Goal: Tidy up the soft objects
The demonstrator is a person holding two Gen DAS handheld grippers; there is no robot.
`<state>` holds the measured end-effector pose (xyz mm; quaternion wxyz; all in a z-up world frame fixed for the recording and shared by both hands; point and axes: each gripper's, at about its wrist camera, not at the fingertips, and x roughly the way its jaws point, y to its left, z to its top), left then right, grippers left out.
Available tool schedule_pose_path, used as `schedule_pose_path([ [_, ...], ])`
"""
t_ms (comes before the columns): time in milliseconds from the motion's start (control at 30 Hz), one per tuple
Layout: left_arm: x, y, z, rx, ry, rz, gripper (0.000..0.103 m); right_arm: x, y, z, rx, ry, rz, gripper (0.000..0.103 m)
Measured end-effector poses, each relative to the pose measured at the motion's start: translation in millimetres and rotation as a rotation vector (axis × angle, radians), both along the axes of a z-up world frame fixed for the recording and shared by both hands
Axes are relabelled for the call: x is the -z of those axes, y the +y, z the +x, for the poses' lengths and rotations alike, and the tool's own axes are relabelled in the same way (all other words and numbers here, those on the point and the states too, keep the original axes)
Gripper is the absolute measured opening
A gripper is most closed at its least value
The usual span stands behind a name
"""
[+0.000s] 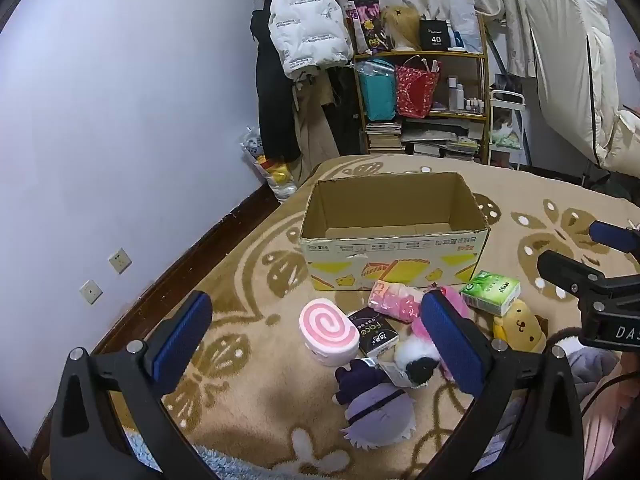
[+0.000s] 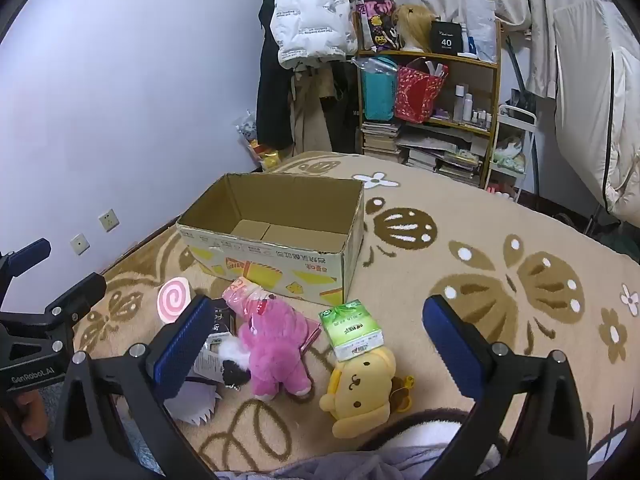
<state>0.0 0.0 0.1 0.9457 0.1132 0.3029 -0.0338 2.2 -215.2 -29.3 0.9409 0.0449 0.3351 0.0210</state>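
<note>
**First Pick: Clearing the Pile into the Empty Carton**

Left wrist view. The left hand-held gripper [image 1: 316, 336] hovered above the patterned blanket [image 1: 248, 280] with its pads spread wide and nothing between them. The cardboard box [image 1: 394, 248] stood open and appeared empty, beyond the pile. Just in front of it lay the pink swirl-roll cushion [image 1: 328, 330], a dark tissue pack [image 1: 374, 332], a pink wrapped packet [image 1: 394, 300], the green tissue pack [image 1: 490, 292] and the purple-haired plush doll [image 1: 378, 412]. The swirl roll sat nearest the gripper's centreline and stood free on its left side; it was judged the best first pick. The pads should straddle its flat faces and close only until the foam yields.

Right wrist view. The right hand-held gripper [image 2: 316, 336] was likewise spread and empty. The pink plush animal [image 2: 274, 344] lay between its pads in view, touching the black-and-white plush [image 2: 234, 368]. The yellow dog plush [image 2: 362, 388] lay beside it, with the green tissue pack resting against its head. The tissue pack should probably be lifted first, so that the dog plush does not drag it along.
</note>
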Motion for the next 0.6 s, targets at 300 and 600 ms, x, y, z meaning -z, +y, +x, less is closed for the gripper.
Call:
schedule_pose_path([
  [300, 0.4, 3.0, -0.1, -0.005, 0.009, -0.022, 0.103, 0.5, 1.5, 0.7, 0.0, 0.006, -0.008, 0.103],
  [600, 3.5, 0.1, 1.7, 0.003, 0.017, -0.012, 0.103, 1.1, 1.9, 1.2, -0.001, 0.008, -0.009, 0.103],
])
